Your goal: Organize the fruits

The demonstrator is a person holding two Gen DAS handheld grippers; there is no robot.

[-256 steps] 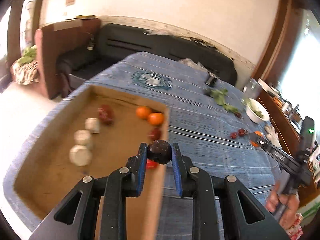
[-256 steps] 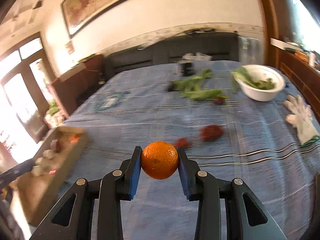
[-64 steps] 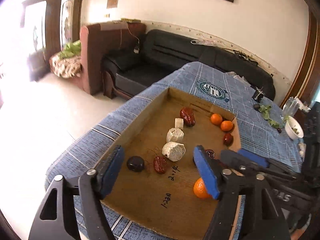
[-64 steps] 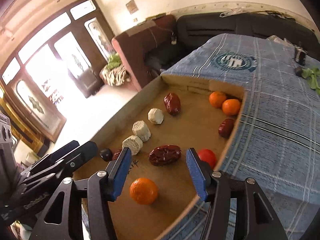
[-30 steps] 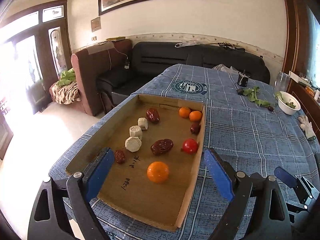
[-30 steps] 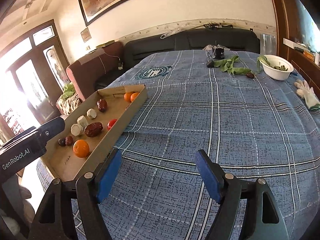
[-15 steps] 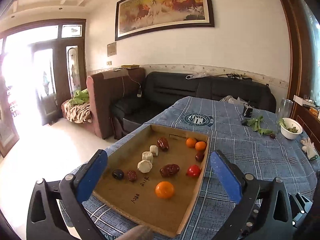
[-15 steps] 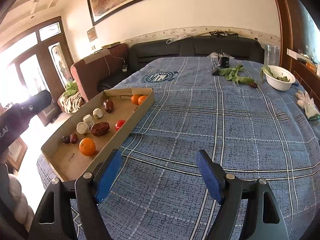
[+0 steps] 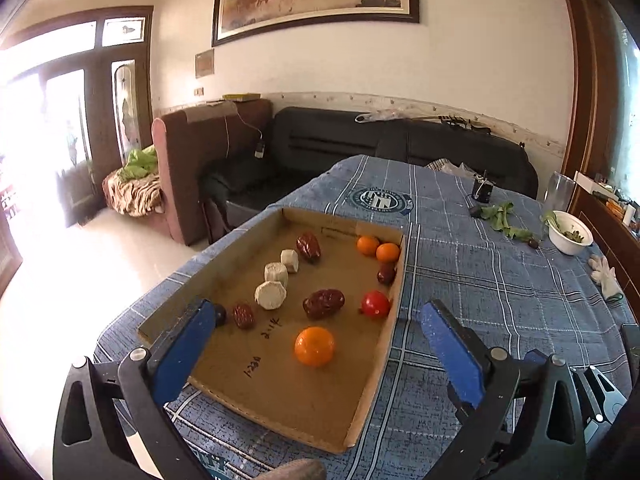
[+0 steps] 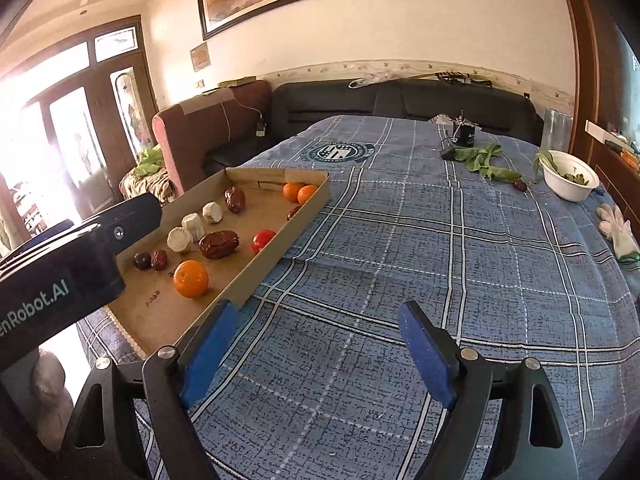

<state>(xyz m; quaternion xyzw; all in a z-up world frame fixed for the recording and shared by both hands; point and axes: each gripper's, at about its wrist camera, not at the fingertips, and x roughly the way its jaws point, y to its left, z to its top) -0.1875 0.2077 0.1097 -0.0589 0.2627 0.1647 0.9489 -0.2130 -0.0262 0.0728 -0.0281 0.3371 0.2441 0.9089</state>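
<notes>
A shallow cardboard tray (image 9: 256,400) lies at the near left of the blue plaid table and also shows in the right wrist view (image 10: 248,280). It holds a large orange (image 9: 314,346), a red tomato (image 9: 375,304), two small oranges (image 9: 378,249), several dark red dates (image 9: 323,303), white chunks (image 9: 271,294) and a dark plum (image 9: 219,315). My left gripper (image 9: 318,354) is open and empty, raised above the tray's near end. My right gripper (image 10: 316,348) is open and empty over bare cloth right of the tray.
A white bowl (image 10: 570,182) with greens, loose green leaves (image 10: 482,160), a lone date (image 10: 520,185) and white gloves (image 10: 618,234) lie at the far right. A small black device (image 10: 464,136) stands at the back. Sofas stand beyond the table.
Both grippers stay open and empty. The left one has tipped down a little toward the tray; the right one has barely moved.
</notes>
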